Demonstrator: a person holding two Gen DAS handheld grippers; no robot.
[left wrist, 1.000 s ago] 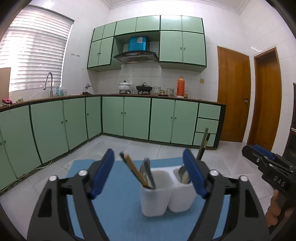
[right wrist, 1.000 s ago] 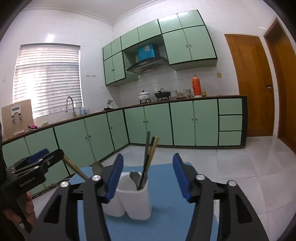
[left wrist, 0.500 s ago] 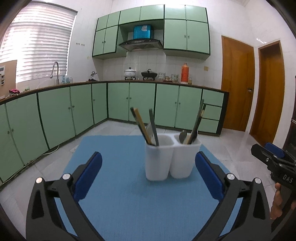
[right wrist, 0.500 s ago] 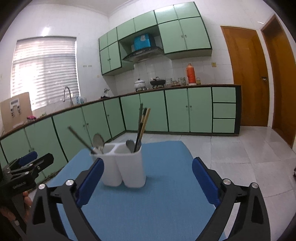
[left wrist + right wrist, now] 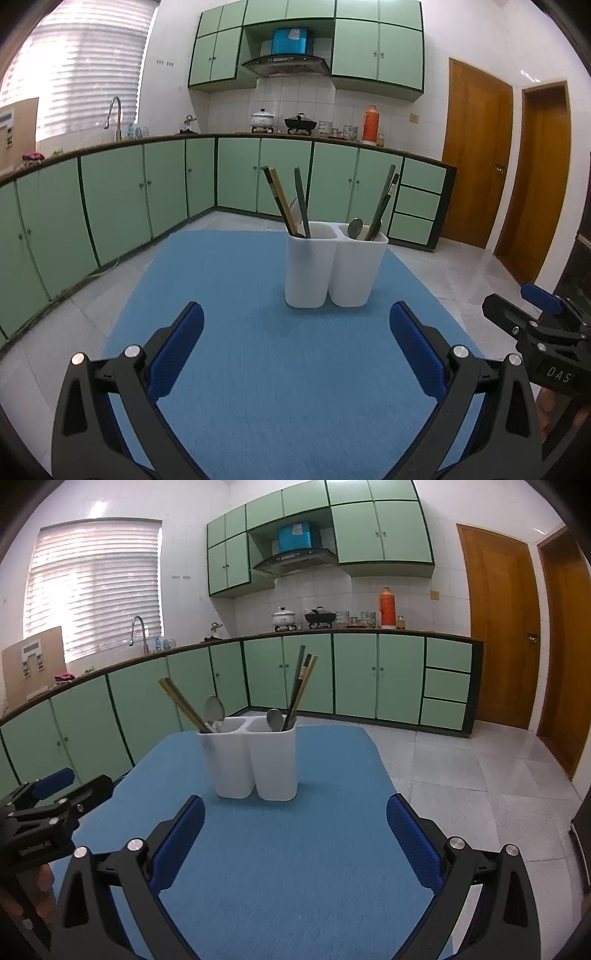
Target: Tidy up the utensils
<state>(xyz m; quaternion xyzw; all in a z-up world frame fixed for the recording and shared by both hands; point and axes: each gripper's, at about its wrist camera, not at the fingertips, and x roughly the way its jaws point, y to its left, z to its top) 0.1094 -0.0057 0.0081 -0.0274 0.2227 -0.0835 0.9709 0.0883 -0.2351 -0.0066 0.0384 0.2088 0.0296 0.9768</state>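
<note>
A white two-compartment utensil holder (image 5: pixel 334 269) (image 5: pixel 258 760) stands upright on a blue mat (image 5: pixel 258 369) (image 5: pixel 295 867). Its left cup holds chopsticks (image 5: pixel 280 201) (image 5: pixel 183 705) and a spoon (image 5: pixel 214 709). The right cup holds a spoon (image 5: pixel 355 228) (image 5: pixel 274 719) and more chopsticks (image 5: pixel 384 203) (image 5: pixel 301 686). My left gripper (image 5: pixel 295 321) is open wide, short of the holder, with nothing between its blue pads. My right gripper (image 5: pixel 295 808) is equally open and empty, also short of the holder.
The mat ends just behind the holder, with tiled floor (image 5: pixel 461 768) beyond. Green kitchen cabinets (image 5: pixel 147 192) line the far walls and wooden doors (image 5: pixel 476 158) stand at the right. Each gripper's black body shows at the other view's edge (image 5: pixel 546 354) (image 5: pixel 44 823).
Both grippers have drawn back from the holder, which a second ago stood between their fingertips. Their jaws have spread wider. The holder and utensils stay in place.
</note>
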